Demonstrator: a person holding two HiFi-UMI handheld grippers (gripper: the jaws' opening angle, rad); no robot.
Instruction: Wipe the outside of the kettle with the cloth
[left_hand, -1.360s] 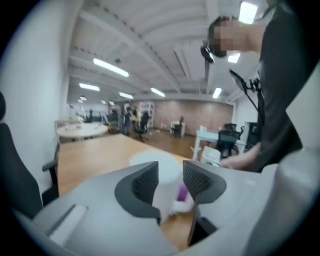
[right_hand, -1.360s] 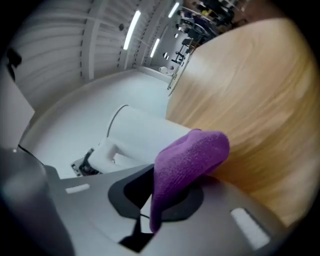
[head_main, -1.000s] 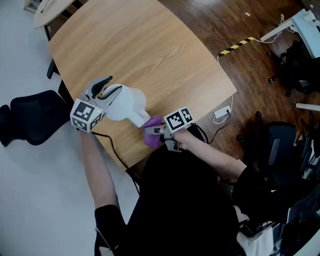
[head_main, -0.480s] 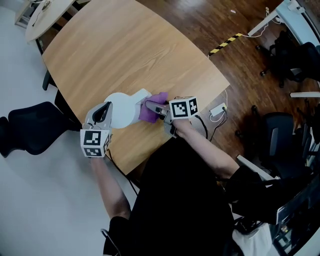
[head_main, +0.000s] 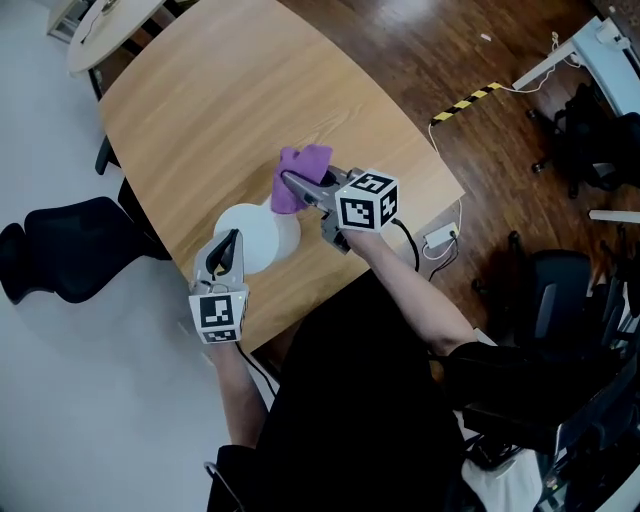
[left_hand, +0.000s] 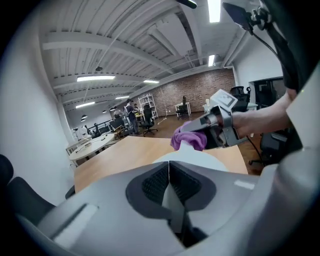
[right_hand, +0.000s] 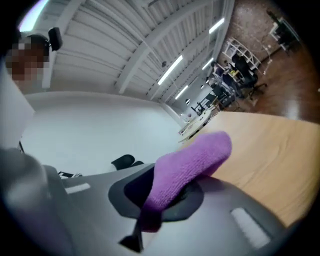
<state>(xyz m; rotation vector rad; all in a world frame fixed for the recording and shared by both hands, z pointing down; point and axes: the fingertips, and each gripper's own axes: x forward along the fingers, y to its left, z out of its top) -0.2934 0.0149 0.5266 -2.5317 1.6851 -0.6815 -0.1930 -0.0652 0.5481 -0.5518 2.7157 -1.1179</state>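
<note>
Head view: one oval light-wood table (head_main: 200, 100). One white plastic kettle (head_main: 258, 232) stands near its front edge. My left gripper (head_main: 228, 255) lies against the kettle's near side, probably to keep it from sliding under the wipe. My right gripper (head_main: 300, 188) is at its far side, carrying one purple terry cloth (head_main: 300, 165) close to the spout. Left gripper view: my jaws are drawn fully together and the kettle's white body rises just beyond them. I cannot tell whether they pinch its handle. The cloth touches the kettle's top edge. Right gripper view: my jaws are clamped on the cloth's lower end, so the free, fluffy end juts forward as the wiping face. The kettle is not seen here.
</note>
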